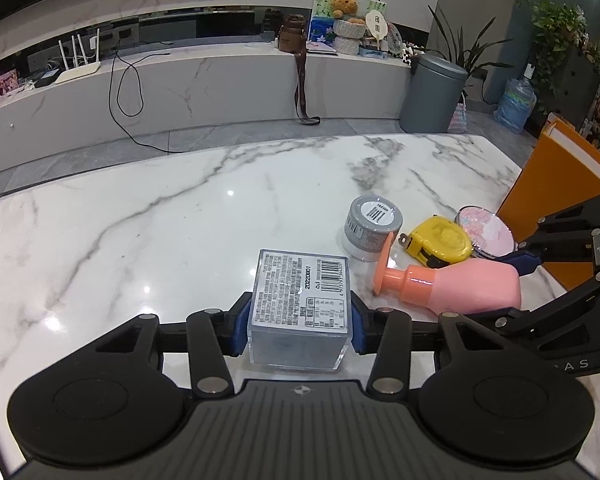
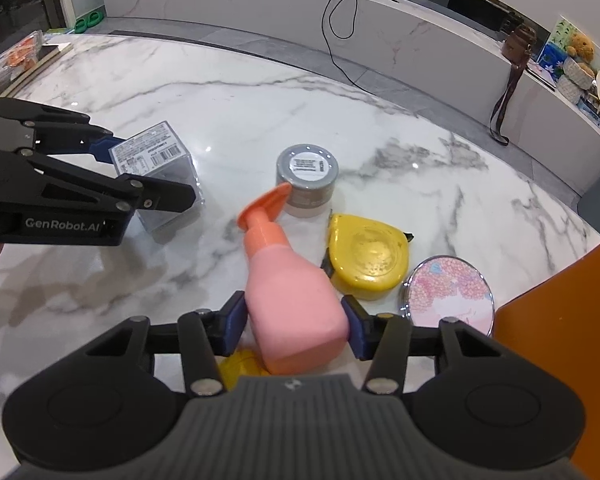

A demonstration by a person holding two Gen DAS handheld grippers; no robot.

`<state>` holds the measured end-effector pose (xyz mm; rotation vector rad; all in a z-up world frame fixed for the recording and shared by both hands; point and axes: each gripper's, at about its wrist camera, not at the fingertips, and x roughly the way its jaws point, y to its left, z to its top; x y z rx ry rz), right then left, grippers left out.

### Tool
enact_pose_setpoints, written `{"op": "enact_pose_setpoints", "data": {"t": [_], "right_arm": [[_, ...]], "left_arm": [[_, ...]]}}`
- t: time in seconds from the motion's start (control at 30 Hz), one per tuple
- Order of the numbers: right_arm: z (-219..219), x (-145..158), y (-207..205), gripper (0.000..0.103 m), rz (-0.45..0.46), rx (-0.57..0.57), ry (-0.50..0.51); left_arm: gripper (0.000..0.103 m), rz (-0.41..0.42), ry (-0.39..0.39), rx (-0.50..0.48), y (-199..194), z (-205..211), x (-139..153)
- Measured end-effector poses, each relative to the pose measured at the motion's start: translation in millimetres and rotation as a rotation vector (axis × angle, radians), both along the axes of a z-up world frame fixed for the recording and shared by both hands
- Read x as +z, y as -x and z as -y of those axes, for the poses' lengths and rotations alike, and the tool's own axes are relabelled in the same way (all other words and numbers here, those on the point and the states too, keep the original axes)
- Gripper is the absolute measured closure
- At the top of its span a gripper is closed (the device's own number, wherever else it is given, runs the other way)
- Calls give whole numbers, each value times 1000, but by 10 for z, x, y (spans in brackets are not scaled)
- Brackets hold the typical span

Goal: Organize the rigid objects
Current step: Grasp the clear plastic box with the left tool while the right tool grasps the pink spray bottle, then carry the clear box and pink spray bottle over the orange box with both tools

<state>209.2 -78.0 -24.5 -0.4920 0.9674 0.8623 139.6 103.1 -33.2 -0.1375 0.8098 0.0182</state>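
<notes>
A clear plastic box (image 1: 300,296) with a barcode label stands on the marble table (image 1: 160,220), and my left gripper (image 1: 298,320) is shut on it, blue pads pressing both sides. The right wrist view shows the same box (image 2: 156,152) in the left gripper (image 2: 144,174). A pink spray bottle (image 2: 292,292) with an orange nozzle lies on its side, my right gripper (image 2: 296,320) shut on its body. In the left wrist view the bottle (image 1: 460,284) sits in the right gripper (image 1: 516,286).
Beside the bottle are a grey jar (image 2: 308,176), a yellow tape measure (image 2: 368,256) and a round pink mirror (image 2: 448,292). An orange box (image 2: 560,340) stands at the table's right edge. Packets and a board (image 2: 20,60) lie at the far left.
</notes>
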Motion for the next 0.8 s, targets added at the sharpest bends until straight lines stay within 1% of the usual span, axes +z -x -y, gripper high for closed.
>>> {"op": "enact_pose_setpoints", "data": {"t": [0.07,0.27,0.57,0.8], "right_arm": [[13,36,14,54,-1,3,-8],[58,140,47,62,-2,2,-33],[141,261,94,62,-8,10,-55],[248,451,131,62,15,-1,-98]], "left_arm": [[50,5,-1,2,15,13,47],[50,18,-9,-7,42,89,147],[50,27,-24,-18,79,191,283],[50,46,-41,-26,164,297,446]]}}
